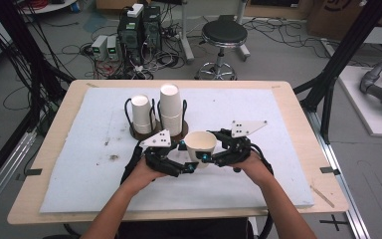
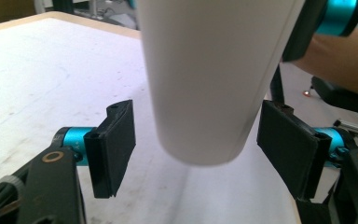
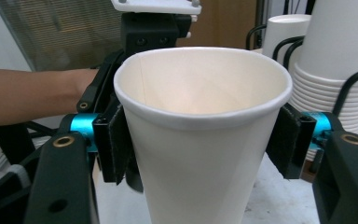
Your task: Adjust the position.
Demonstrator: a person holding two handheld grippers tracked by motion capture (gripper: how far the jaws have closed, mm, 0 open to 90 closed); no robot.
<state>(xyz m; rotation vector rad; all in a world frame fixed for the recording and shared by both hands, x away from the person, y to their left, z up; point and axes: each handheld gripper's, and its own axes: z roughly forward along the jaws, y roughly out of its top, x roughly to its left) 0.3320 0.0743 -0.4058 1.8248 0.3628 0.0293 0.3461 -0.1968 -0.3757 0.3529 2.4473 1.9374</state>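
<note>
A single white paper cup (image 1: 200, 144) is held upright in the air, just above the white mat (image 1: 89, 149) near the front middle of the bench (image 1: 54, 117). The right hand-held gripper (image 3: 205, 140) is clamped on it just under the rolled rim, one black pad pressed to each side. The left hand-held gripper (image 2: 200, 149) sits lower, around the cup's base; its jaws stand apart and both pads are clear of the cup wall, so it grips nothing.

Just behind the cup, two wire holders stand side by side: one carries a tall stack of cups (image 1: 170, 112), the other a shorter cup stack (image 1: 140, 113).

As a judgement, one cup has already been taken off a stack and now rests with the right gripper alone. Setting it down or placing it somewhere is not yet done.
</note>
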